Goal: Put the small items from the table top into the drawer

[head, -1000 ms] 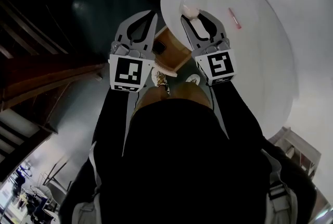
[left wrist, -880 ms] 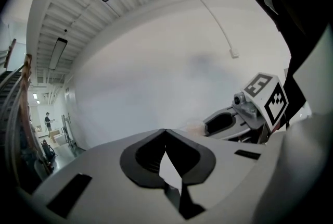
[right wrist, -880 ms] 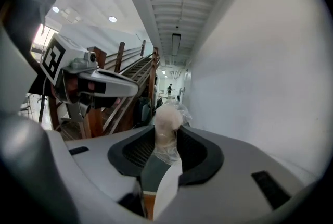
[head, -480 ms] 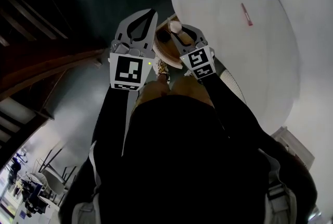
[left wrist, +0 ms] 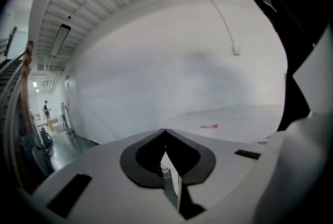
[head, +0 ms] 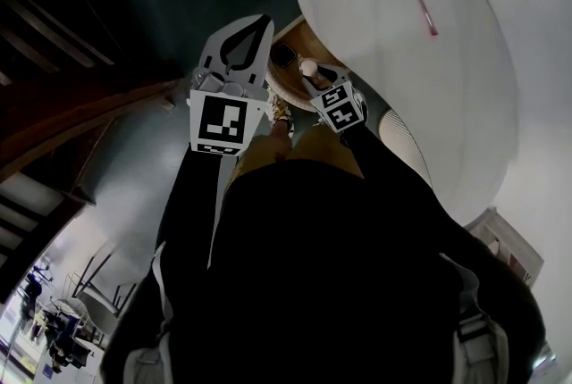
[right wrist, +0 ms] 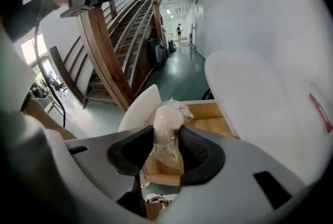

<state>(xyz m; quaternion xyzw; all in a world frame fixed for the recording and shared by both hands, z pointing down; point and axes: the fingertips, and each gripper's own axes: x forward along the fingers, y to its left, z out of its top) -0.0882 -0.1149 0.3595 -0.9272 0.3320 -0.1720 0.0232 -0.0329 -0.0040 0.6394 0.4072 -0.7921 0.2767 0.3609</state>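
My right gripper (head: pixel 310 75) (right wrist: pixel 167 138) hangs over the open wooden drawer (head: pixel 288 89) (right wrist: pixel 212 120) under the round white table (head: pixel 384 52). Between its pads is a small pale item wrapped in clear plastic (head: pixel 308 66) (right wrist: pixel 167 120); the jaws are opening, and the pads still touch the wrap. A dark object (head: pixel 284 54) lies inside the drawer. A red pen (head: pixel 427 16) (left wrist: pixel 208 126) (right wrist: pixel 320 112) rests on the table top, far from both grippers. My left gripper (head: pixel 261 19) (left wrist: pixel 165 130) is held left of the drawer, shut and empty.
The drawer's white front panel (right wrist: pixel 139 108) stands out toward me. A wooden staircase (right wrist: pixel 106 46) rises at the left over the dark green floor (head: pixel 170 7). The person's shoes (head: pixel 279 114) show below the drawer.
My right gripper has carried the wrapped item off the table top, left and down, to above the open drawer. The left gripper has barely moved.
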